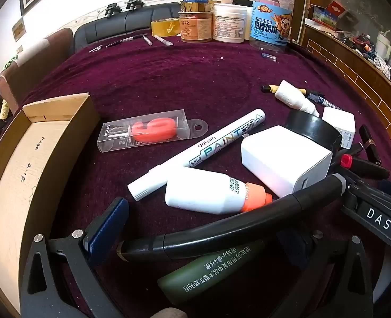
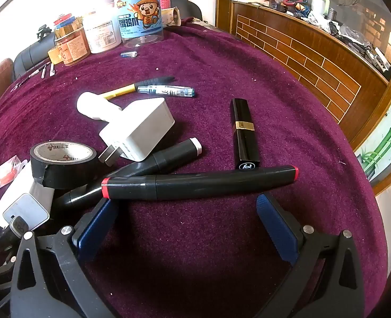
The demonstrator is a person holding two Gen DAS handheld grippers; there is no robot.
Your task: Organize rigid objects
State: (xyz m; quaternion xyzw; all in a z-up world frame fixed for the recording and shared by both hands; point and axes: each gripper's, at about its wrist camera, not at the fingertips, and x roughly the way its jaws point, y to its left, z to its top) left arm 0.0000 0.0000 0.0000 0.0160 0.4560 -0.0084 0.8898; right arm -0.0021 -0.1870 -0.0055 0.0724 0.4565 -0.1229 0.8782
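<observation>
My left gripper (image 1: 203, 238) is open above the purple cloth. A dark green tube (image 1: 208, 273) and a black marker (image 1: 235, 230) lie between its blue-padded fingers (image 1: 108, 228), untouched by the pads. Just beyond lie a white bottle with an orange cap (image 1: 216, 196), a white paint marker (image 1: 200, 153), a white charger (image 1: 285, 159) and a black tape roll (image 1: 312, 129). My right gripper (image 2: 187, 228) is open with nothing between its fingers. A red-ended black marker (image 2: 200, 182) lies crosswise just past its tips, and a black lipstick (image 2: 244, 132) lies beyond that.
An open cardboard box (image 1: 23, 159) stands at the left, with a clear case holding an orange piece (image 1: 145, 133) beside it. Jars and tubs (image 1: 229, 23) line the far edge. A second charger (image 2: 139, 129), a white-ended marker (image 2: 147, 164) and pens (image 2: 166, 90) lie mid-table.
</observation>
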